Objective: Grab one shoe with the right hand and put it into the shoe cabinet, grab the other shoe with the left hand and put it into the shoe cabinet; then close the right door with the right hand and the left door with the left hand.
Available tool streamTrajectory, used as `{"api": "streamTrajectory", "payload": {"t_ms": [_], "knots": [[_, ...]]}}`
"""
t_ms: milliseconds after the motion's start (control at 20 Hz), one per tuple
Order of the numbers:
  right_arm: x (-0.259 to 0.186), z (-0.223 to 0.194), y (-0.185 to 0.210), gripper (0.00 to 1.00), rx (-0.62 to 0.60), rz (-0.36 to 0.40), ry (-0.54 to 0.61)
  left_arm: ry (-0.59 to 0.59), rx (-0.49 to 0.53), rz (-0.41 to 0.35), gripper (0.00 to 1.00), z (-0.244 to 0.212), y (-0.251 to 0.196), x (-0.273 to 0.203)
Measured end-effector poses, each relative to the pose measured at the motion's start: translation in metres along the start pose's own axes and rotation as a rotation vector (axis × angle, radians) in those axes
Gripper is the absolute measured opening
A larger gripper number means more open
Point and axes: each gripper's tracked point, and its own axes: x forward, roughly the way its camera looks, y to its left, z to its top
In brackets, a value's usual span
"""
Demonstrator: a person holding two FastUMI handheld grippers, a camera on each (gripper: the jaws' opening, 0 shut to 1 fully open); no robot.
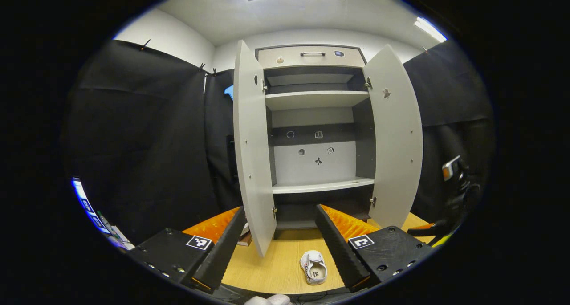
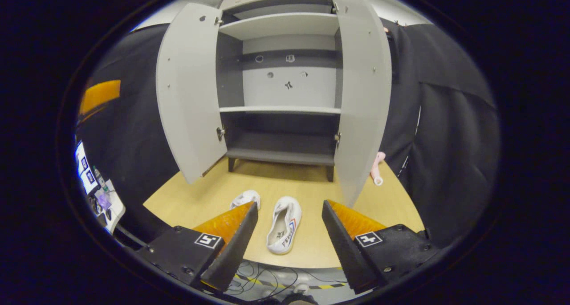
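Black cloth walls close off the booth on both sides, w/ white ceiling and light panels up top in the left gripper view. Shoe cabinet (image 2: 280,73) stands at the back of a light wood table (image 2: 311,193), both doors swung wide: left door (image 2: 189,87) and right door (image 2: 363,87) angled out toward the camera, pale shelves inside bare, a drawer w/ dark handle (image 1: 312,54) across the top. Right gripper (image 2: 289,225) hovers low over the table front edge, jaws spread wide, nothing between them gripped; a white shoe (image 2: 283,230) lies on the table between its fingers, toe end toward the camera, not touched by either. Second white shoe (image 2: 245,199) sits just beside it, to the left, partly behind the left finger. Left gripper (image 1: 280,233) held higher, facing the cabinet opening, jaws also wide apart and empty; one white shoe (image 1: 314,267) shows below, on the table near its right finger. Small pink object (image 2: 377,168) lies on the table by the right door; can't tell what it is.
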Motion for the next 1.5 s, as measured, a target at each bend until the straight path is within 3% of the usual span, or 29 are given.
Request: {"api": "streamTrajectory", "payload": {"t_ms": [200, 400, 750, 800, 850, 900, 950, 1000, 1050, 1150, 1200, 1250, 1350, 1450, 1500], "knots": [[0.049, -0.052, 0.019, 0.88, 0.032, 0.057, 0.116, -0.002, 0.001, 0.007, 0.95, 0.001, -0.003, -0.004], [0.104, -0.076, 0.034, 0.77, 0.119, 0.101, 0.189, 0.012, -0.015, 0.016, 0.96, -0.002, -0.011, -0.011], [0.189, -0.102, 0.036, 0.71, 0.091, 0.062, 0.257, 0.051, 0.008, 0.069, 0.96, -0.010, -0.004, -0.007], [0.201, -0.104, 0.038, 0.63, 0.097, 0.055, 0.261, 0.056, 0.012, 0.074, 0.96, -0.012, -0.003, -0.005], [0.212, -0.105, 0.037, 0.71, 0.096, 0.047, 0.267, 0.062, 0.016, 0.080, 0.96, -0.014, -0.002, -0.004], [0.222, -0.105, 0.037, 0.63, 0.095, 0.041, 0.267, 0.066, 0.021, 0.085, 0.96, -0.015, -0.001, -0.001], [0.230, -0.104, 0.037, 0.71, 0.094, 0.042, 0.266, 0.070, 0.023, 0.089, 0.96, -0.017, 0.000, 0.002], [0.237, -0.104, 0.037, 0.63, 0.088, 0.038, 0.262, 0.074, 0.024, 0.091, 0.96, -0.017, -0.001, 0.005], [0.243, -0.105, 0.034, 0.69, 0.076, 0.028, 0.263, 0.076, 0.023, 0.094, 0.96, -0.019, -0.001, 0.008], [0.248, -0.103, 0.033, 0.65, 0.066, 0.023, 0.254, 0.086, 0.018, 0.096, 0.96, -0.021, -0.003, 0.014], [0.249, -0.103, 0.029, 0.55, 0.059, 0.018, 0.248, 0.088, 0.016, 0.096, 0.96, -0.021, -0.005, 0.018], [0.252, -0.103, 0.027, 0.58, 0.063, 0.021, 0.242, 0.088, 0.013, 0.094, 0.96, -0.023, -0.007, 0.020], [0.256, -0.102, 0.023, 0.46, 0.090, 0.046, 0.241, 0.095, 0.010, 0.089, 0.96, -0.026, -0.011, 0.027], [0.258, -0.102, 0.026, 0.21, 0.103, 0.073, 0.246, 0.099, 0.007, 0.084, 0.96, -0.029, -0.014, 0.031], [0.256, -0.103, 0.026, 0.17, 0.091, 0.089, 0.254, 0.103, 0.004, 0.081, 0.96, -0.030, -0.016, 0.033]]}}
